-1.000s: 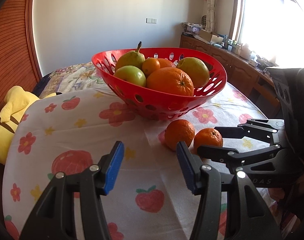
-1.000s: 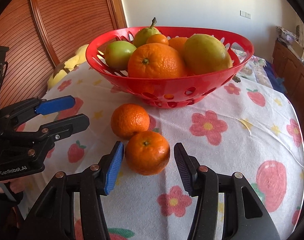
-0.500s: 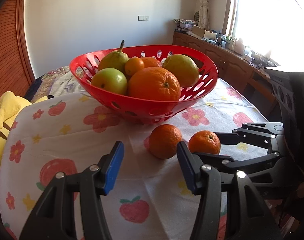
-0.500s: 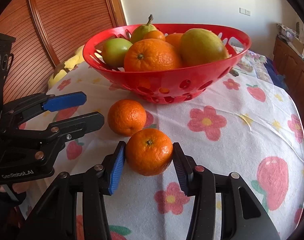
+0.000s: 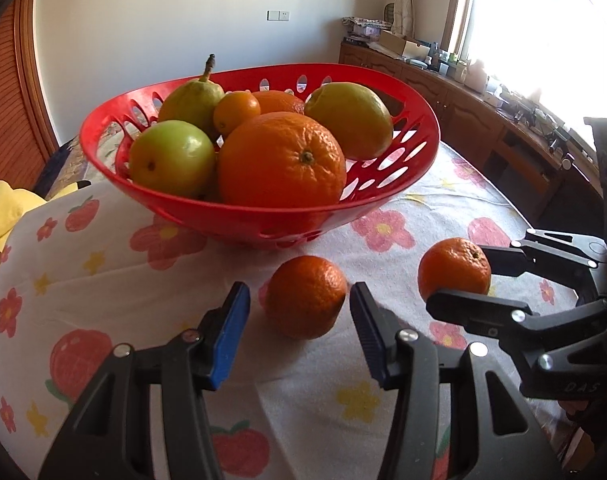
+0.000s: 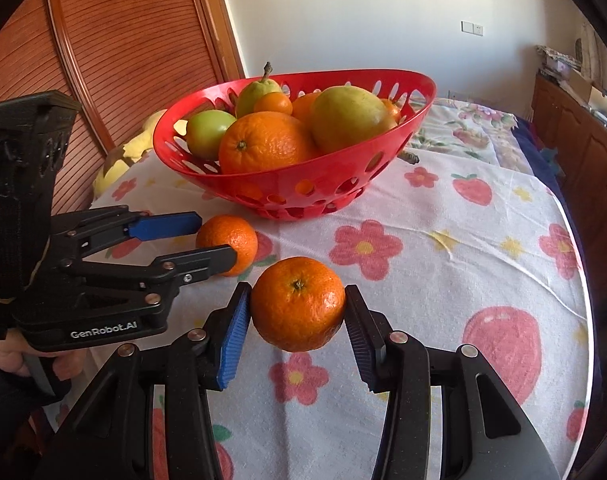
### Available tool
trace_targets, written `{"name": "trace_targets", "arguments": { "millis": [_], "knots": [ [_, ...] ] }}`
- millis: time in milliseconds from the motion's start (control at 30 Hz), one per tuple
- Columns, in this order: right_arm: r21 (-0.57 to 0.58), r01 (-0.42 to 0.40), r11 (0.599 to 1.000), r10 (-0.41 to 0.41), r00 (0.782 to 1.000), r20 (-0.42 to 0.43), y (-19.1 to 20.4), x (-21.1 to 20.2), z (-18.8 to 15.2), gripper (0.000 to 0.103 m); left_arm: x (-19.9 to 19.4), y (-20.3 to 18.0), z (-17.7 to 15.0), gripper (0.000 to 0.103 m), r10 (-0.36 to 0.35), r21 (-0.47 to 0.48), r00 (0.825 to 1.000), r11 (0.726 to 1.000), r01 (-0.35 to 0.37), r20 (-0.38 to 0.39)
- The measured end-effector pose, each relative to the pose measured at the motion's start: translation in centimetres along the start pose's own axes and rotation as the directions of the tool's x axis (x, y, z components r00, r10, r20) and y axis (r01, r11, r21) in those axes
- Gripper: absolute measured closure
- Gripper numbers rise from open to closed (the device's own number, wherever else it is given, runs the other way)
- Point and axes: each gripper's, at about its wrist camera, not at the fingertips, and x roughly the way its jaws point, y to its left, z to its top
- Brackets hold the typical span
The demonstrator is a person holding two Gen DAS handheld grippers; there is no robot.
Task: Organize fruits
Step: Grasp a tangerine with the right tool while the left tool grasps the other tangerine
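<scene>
Between the blue pads of the left gripper, item 1: a tangerine is framed but not touched. A gap is seen at either pad; the jaws are closing at this moment and are set only a little wider than the fruit. It is still seated on the flowered tablecloth, so this is judged an approach to a pick.

Ahead of both claws, item 2: a red perforated basket, its rim beyond the fingertips. 1 large orange, 1 green apple, 1 pear, 1 yellow-green mango-like fruit and some smaller citrus are held in it. It is judged the destination, since the fruit is heaped there and only 2 pieces lie outside.

Within the right gripper, item 3: a second tangerine, stem end up, is clamped by both pads at its widest part. A shadow is cast on the cloth beneath, so it is judged just lifted clear, though contact cannot be ruled out. A side grip at the middle is judged to keep a round fruit from slipping.

Left of that claw, the left gripper is seen reaching toward item 1.
</scene>
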Motion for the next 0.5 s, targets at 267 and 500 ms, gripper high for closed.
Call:
{"name": "trace_targets", "arguments": {
  "millis": [267, 500],
  "knots": [
    [-0.005, 0.000, 1.000, 0.000, 1.000, 0.008, 0.1, -0.1, 0.0, 0.056, 2.0, -0.4, 0.6, 0.051, 0.017, 0.003, 0.999, 1.000, -0.017, -0.050],
    [0.000, 0.002, 1.000, -0.002, 1.000, 0.001, 0.1, 0.1, 0.0, 0.056, 2.4, -0.3, 0.3, 0.055, 0.008, 0.014, 0.998, 1.000, -0.007, -0.057]
  ]
}}
